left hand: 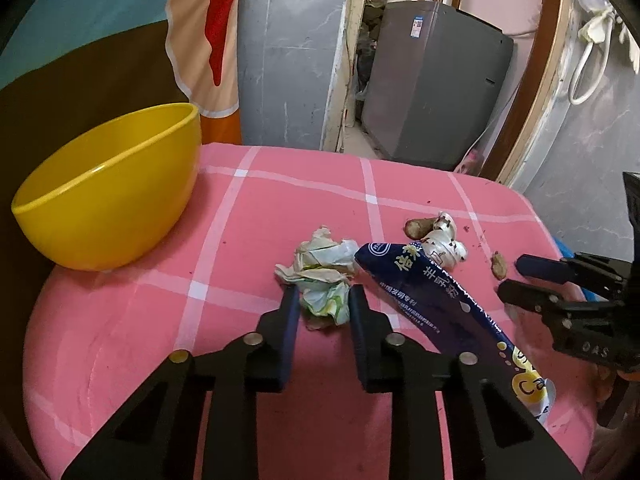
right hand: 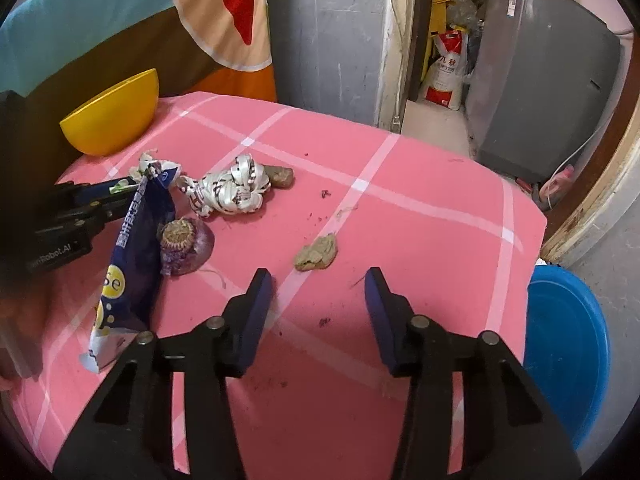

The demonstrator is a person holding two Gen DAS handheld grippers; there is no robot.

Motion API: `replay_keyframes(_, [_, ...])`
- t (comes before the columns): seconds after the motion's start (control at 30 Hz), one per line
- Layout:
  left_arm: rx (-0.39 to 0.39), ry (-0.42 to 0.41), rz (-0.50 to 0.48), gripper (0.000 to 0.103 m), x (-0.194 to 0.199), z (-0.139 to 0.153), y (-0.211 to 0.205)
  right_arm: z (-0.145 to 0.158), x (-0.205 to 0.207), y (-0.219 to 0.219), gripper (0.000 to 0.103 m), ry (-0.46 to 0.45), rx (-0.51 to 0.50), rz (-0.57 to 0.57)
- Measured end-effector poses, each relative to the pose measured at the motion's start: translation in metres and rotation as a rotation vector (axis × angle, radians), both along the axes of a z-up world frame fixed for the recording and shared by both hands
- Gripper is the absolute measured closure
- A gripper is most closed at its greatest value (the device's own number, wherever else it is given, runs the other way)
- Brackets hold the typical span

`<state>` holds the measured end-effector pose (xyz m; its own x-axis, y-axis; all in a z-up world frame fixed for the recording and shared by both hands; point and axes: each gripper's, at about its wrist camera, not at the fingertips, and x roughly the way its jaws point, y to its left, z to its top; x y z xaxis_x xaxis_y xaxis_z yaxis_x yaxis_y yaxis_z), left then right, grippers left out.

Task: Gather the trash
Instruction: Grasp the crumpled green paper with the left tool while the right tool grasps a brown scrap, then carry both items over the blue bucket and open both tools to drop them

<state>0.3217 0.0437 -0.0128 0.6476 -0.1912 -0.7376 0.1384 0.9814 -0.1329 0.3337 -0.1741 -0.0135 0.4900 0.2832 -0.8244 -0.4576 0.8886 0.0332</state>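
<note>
A pink checked cloth covers the table (left hand: 240,216). At its far left corner stands a round yellow plastic bowl (left hand: 108,188). Right of the bowl, the left tool (left hand: 324,300) is narrowed around a crumpled white-green paper wad (left hand: 320,276), pads at its sides. Further right, the right tool (right hand: 318,280) hangs half-open, empty, just short of a small tan scrap (right hand: 316,254).

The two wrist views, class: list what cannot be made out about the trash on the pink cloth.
- Crumpled paper: in the right wrist view, mostly hidden behind the blue packet.
- Blue packet: its lower end is covered by the left gripper in the left wrist view.
- Yellow bowl: its inner bottom is hidden by its own rim in both views.
- Blue basin: partly hidden behind the table edge.
</note>
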Motion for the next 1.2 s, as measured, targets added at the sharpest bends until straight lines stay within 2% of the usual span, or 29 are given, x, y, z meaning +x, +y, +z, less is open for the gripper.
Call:
replay_keyframes(0.3, [-0.008,-0.003,-0.004,0.089,0.000,0.001,-0.001,0.001,0.013,0.005,0.072,0.024,0.014,0.016])
replay_keyframes(0.43, [-0.021,-0.020,0.001,0.089,-0.005,0.003,0.000,0.001,0.008,0.010,0.073,0.011,0.002,0.044])
replay_keyframes(0.53, [-0.009,-0.069,0.009,0.090,-0.017,0.009,-0.003,0.008,0.002,0.007,0.073,-0.028,0.019,0.041])
replay_keyframes(0.77, [0.020,-0.237,0.058,0.090,-0.047,0.035,-0.014,0.037,-0.024,-0.013,0.074,-0.221,0.124,0.002])
replay_keyframes(0.9, [0.029,-0.365,0.092,0.090,-0.068,0.058,-0.026,0.056,-0.047,-0.023,0.073,-0.362,0.166,-0.015])
replay_keyframes(1.07, [0.057,-0.535,0.045,0.090,-0.094,0.092,-0.059,0.084,-0.076,-0.038,0.073,-0.557,0.208,-0.048])
replay_keyframes(1.2, [0.038,-0.632,-0.016,0.090,-0.107,0.112,-0.087,0.107,-0.101,-0.058,0.073,-0.706,0.239,-0.111])
